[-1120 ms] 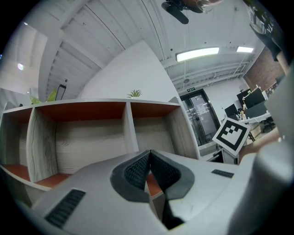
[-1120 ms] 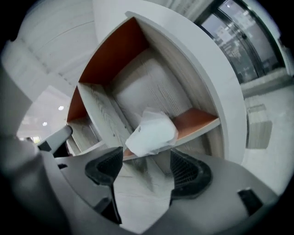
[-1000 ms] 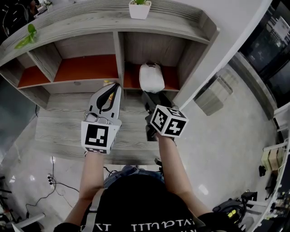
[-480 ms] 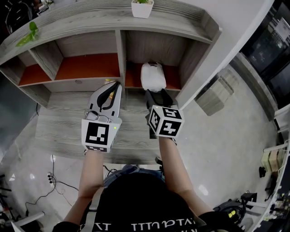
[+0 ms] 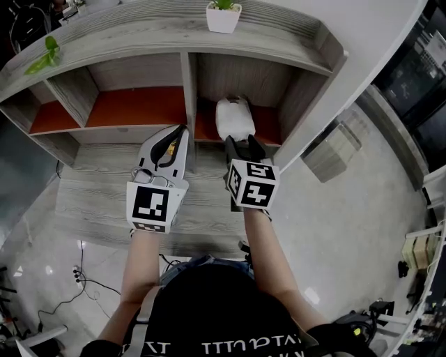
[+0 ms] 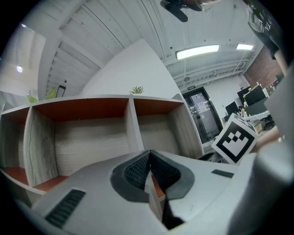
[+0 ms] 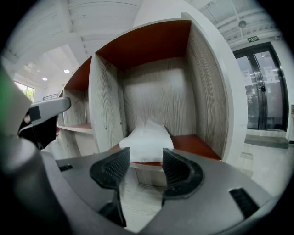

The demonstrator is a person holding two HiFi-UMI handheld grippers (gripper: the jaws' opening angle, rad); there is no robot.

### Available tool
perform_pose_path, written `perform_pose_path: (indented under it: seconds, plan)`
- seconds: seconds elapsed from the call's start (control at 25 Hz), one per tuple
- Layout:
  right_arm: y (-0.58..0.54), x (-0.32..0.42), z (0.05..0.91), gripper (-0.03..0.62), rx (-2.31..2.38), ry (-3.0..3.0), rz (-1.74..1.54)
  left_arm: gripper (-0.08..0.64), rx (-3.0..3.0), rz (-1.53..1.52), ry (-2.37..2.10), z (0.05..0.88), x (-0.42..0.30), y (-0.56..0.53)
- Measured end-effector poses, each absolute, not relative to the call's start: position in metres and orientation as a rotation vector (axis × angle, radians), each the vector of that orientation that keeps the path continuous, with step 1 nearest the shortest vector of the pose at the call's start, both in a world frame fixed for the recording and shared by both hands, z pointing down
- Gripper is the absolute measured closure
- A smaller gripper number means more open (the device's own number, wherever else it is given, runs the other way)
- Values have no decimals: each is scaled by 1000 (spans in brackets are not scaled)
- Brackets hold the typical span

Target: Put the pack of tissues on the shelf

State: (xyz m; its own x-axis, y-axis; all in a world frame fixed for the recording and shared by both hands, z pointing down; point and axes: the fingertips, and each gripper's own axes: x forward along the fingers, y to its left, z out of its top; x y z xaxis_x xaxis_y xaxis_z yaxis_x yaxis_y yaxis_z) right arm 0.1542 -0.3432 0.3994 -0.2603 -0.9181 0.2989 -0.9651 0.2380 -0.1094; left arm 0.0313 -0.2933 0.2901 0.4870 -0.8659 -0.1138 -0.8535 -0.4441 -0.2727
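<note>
Pack of tissues: the pack of tissues (image 5: 233, 118) (image 7: 147, 142) lies in the rightmost compartment of the shelf (image 5: 187, 84), on that compartment's orange-red floor, nearer the left divider than the right wall; it is white, soft and lumpy, with a crumpled peak at the top.
Right gripper: the right gripper (image 5: 240, 143) (image 7: 141, 167) points into that compartment from just in front of it; its jaws stand partly apart and have just been closing; the pack shows beyond the gap, clear of both pads, and nothing is gripped.
Left gripper: the left gripper (image 5: 180, 134) (image 6: 149, 167) is held beside the right one, in front of the divider; its ribbed dark pads meet and there is nothing between them.
Around the pack: an upright grey board (image 7: 104, 105) divides its compartment from the next, whose orange-red floor (image 5: 136, 106) is bare.
On top of the shelf: a white square pot (image 5: 224, 15) with a green plant stands above the pack's compartment; green leaves (image 5: 42, 56) lie well to the left.
Surface: the shelf is grey wood-grain board with orange-red inner faces; a wide grey wood-grain ledge (image 5: 97, 202) runs below the compartments, under both grippers.
Room: pale glossy floor (image 5: 348, 230), cables (image 5: 80, 279) at lower left, a curved white wall to the right of the shelf, glass doors (image 7: 262, 87) beyond it, strip lights (image 6: 197, 51) on a white ceiling.
</note>
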Motion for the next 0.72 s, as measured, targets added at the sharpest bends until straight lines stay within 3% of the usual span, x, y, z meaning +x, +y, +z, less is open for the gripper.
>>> perform_pose_path:
  seconds: [0.72]
  plan:
    - [-356,160,382,374,1847,-2318,371,548,-2424,-25,1461,279,28,-306]
